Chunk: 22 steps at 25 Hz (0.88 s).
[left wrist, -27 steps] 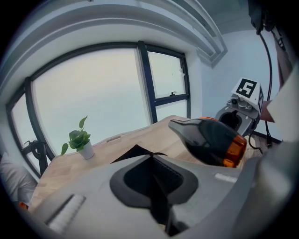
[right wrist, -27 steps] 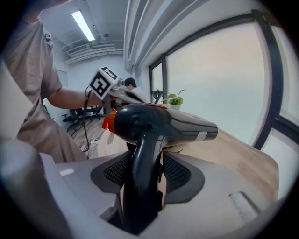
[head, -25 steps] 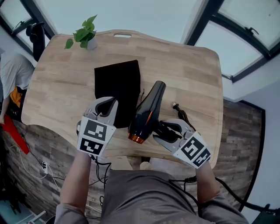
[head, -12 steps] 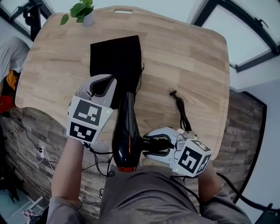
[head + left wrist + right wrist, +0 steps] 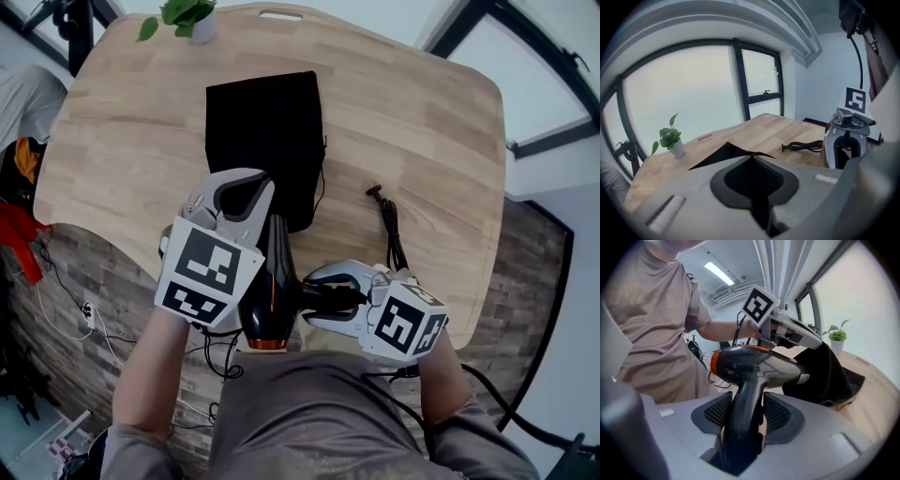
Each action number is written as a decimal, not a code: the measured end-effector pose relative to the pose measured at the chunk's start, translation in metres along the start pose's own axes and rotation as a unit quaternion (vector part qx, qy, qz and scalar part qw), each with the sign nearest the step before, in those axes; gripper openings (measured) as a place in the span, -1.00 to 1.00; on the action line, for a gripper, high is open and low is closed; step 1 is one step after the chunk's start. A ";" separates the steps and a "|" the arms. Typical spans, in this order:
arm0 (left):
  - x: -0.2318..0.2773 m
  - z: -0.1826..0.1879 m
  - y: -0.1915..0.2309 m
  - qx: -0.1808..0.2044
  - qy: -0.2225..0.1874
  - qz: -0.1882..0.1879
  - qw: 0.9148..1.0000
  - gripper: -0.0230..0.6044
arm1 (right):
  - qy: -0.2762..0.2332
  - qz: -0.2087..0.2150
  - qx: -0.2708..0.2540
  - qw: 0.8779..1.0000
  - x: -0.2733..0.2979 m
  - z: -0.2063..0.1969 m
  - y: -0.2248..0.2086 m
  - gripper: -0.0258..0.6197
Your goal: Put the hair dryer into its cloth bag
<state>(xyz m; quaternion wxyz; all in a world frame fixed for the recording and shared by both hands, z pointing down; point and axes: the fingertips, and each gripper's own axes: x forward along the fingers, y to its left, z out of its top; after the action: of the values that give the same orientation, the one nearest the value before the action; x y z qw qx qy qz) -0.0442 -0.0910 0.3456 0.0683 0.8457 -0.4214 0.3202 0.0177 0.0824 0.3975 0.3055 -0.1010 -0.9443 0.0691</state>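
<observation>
Two hand-held grippers, left (image 5: 241, 193) pinching cloth bag (image 5: 266, 131), right (image 5: 317, 296) clamping hair dryer (image 5: 269, 306)

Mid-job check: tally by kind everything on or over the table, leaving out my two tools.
Hair dryer: 1
Cloth bag: 1
Power cord: 1
Potted plant: 1
Total: 4

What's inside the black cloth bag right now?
Cloth covers its inside. The cloth bag lies mostly flat; the left gripper pinches its near edge, and the hair dryer, in the right gripper, points at it.
</observation>
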 end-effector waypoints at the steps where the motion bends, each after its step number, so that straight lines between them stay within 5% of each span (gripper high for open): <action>1: 0.001 -0.001 -0.002 0.002 0.002 -0.006 1.000 -0.87 | 0.003 -0.003 0.005 1.000 0.002 -0.001 -0.008 -0.21; 11: -0.005 0.001 -0.008 0.017 0.002 -0.057 0.998 -0.87 | 0.026 -0.036 0.050 0.998 0.021 -0.011 -0.080 -0.21; 22: -0.009 -0.013 -0.020 0.009 0.013 -0.084 0.996 -0.87 | 0.032 -0.138 0.118 0.983 0.026 -0.015 -0.135 -0.21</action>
<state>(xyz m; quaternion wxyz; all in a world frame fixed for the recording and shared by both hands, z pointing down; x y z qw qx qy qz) -0.0398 -0.0672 0.3534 0.0930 0.8744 -0.3454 0.3280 -0.0139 -0.0412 0.4496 0.3522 0.0647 -0.9240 0.1340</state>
